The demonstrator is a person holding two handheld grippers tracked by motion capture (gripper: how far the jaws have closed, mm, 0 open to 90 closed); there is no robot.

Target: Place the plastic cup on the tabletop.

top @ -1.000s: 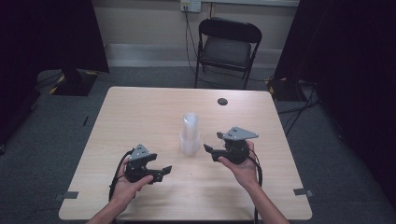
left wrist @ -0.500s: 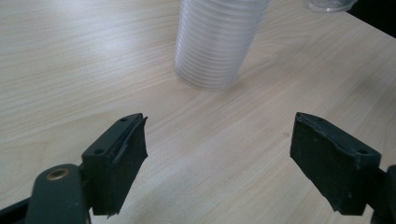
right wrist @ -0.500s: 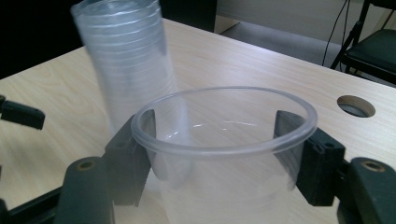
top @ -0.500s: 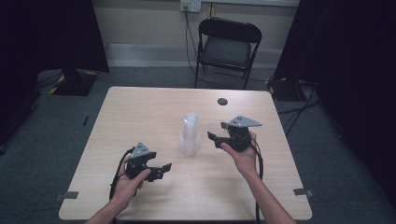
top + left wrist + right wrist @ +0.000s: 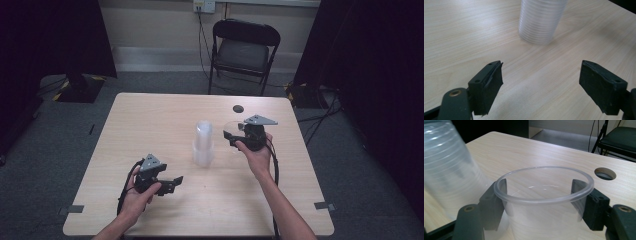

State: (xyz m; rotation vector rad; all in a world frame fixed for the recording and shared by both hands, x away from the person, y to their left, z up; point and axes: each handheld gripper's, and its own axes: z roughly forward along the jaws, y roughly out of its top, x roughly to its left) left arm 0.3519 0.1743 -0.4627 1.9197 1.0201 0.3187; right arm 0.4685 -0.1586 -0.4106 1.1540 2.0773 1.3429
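A stack of clear plastic cups (image 5: 203, 142) stands upside down at the middle of the wooden table (image 5: 150, 125). To its right, my right gripper (image 5: 233, 137) is shut on a single clear cup (image 5: 231, 127), held upright with a jaw on each side of its wall. In the right gripper view that cup (image 5: 544, 205) sits between the jaws of my right gripper (image 5: 540, 193), with the stack (image 5: 446, 170) blurred at the left. My left gripper (image 5: 172, 183) rests low near the front left, open. In its own view my left gripper (image 5: 541, 75) points at the stack (image 5: 541, 22), nothing between its jaws.
A round dark cable hole (image 5: 238, 108) lies in the table beyond my right gripper; the same hole (image 5: 605, 173) appears in the right gripper view. A black folding chair (image 5: 245, 50) stands behind the far edge. Dark curtains flank both sides.
My right gripper has moved away from the person, toward the far side of the table, with the clear cup in it. The left gripper has stayed put.
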